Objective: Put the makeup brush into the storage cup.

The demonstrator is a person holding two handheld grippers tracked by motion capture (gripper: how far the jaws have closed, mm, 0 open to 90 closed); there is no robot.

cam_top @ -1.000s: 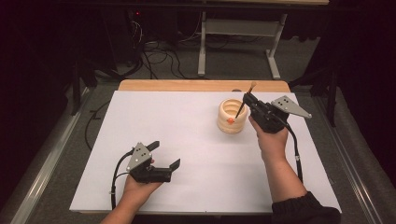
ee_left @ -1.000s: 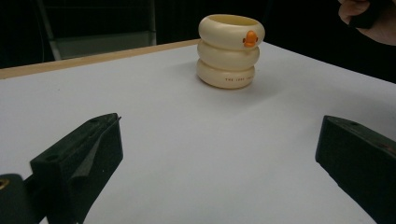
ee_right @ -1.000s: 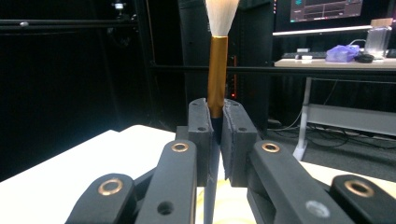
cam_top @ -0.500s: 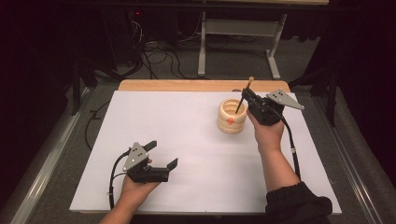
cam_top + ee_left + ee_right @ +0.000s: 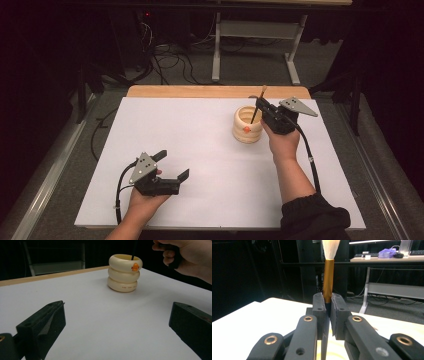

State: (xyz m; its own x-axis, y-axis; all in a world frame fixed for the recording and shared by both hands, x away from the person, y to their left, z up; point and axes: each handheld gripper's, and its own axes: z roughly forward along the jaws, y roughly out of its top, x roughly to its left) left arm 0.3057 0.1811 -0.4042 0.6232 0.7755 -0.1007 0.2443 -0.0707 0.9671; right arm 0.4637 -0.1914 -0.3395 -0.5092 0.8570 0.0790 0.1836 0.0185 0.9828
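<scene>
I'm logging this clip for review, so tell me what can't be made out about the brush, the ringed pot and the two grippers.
- Brush: in the right gripper view its bristle tip is cut off by the top edge; its lower end is hidden inside the holder.
- Holder's inside: hidden by its own wall in the left gripper view.
- Red lettering on the holder's bottom ring: too small to read.
- Right gripper: in the left gripper view, covered by the hand.
- Left gripper: nothing hidden, jaws apart.

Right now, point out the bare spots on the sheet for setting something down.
Free: the wide middle of the white sheet between the left gripper and the holder, and its far left corner. Crowded: the holder, where the right gripper clamps the brush.
</scene>
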